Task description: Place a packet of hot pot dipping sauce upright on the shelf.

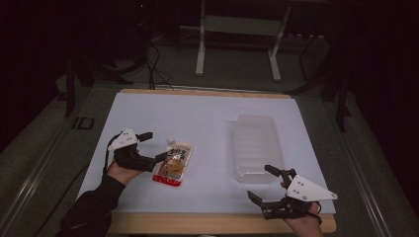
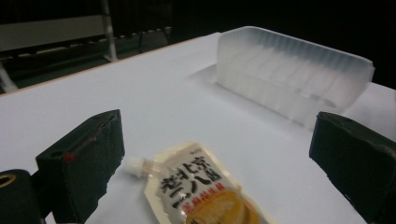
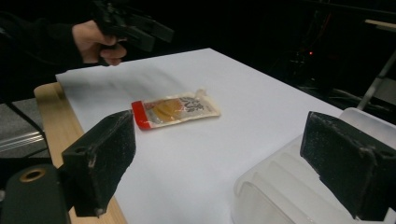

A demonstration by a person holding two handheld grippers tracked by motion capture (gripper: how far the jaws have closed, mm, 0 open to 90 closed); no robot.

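Hovering over the white-covered worktop (image 1: 207, 118) at about eight o'clock: the left gripper (image 1: 150, 147), jaws spread wide and holding nothing, flanking the spout end of the flat, glossy spouted food pouch with orange print and a red bottom seal (image 1: 173, 164). Lying flat on the worktop just beside that gripper, spout pointing toward twelve o'clock, red seal toward six; in the left gripper view the same pouch (image 2: 205, 191) sitting between the two black jaws but not touched by them. Standing at about three o'clock, well apart from the pouch: the long translucent ribbed plastic container (image 1: 257, 145), open side up. Waiting at about five o'clock, near the container's near end: the right gripper (image 1: 269, 185), jaws likewise spread and empty. Judging from this, reaching in to pick the pouch up, probably for placing in the container. Risking a slip here: closing on the slick film flat against the worktop, with jaws skating over it or pushing it away rather than pinching it. Risking a droop or twist as well: gripping only the thin spout corner, letting the filled body swing. Risking a knock too: bringing the pouch low across and catching the light container's rim, shifting or tipping it.
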